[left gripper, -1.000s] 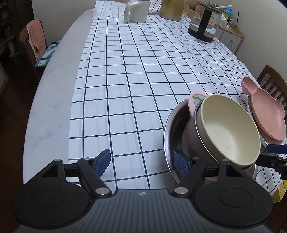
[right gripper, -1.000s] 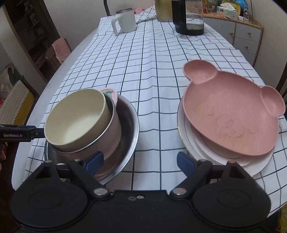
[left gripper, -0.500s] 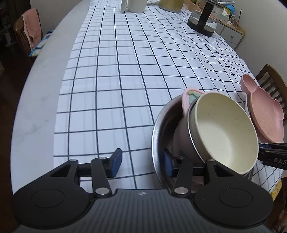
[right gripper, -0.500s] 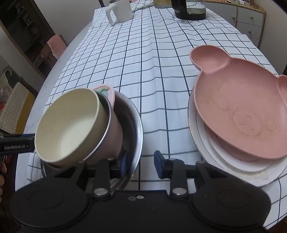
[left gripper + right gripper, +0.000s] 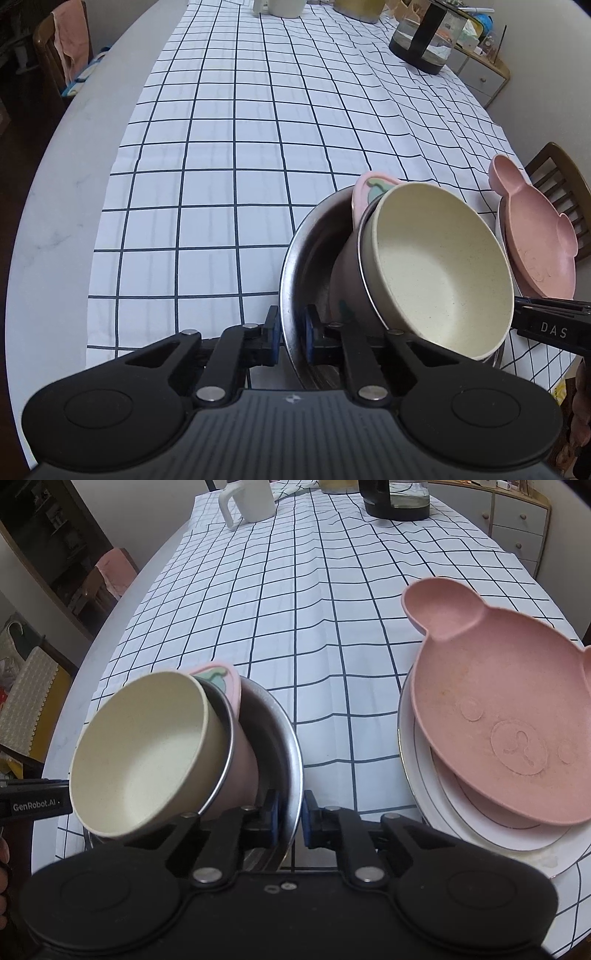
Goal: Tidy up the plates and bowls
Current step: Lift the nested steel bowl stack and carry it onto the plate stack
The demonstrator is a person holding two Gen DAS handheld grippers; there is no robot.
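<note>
The left gripper has just been closing and now pinches the near rim of the steel bowl, low and right of centre in its view. The right gripper, also just closed, clamps the opposite rim low in its frame. Inside, a cream bowl sits tilted in a pink bowl; at right, the pink bear-shaped plate lies on white plates.

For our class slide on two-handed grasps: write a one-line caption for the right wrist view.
Right gripper clamps the steel bowl rim, tilted cream bowl nested inside, beside the pink bear plate.
</note>
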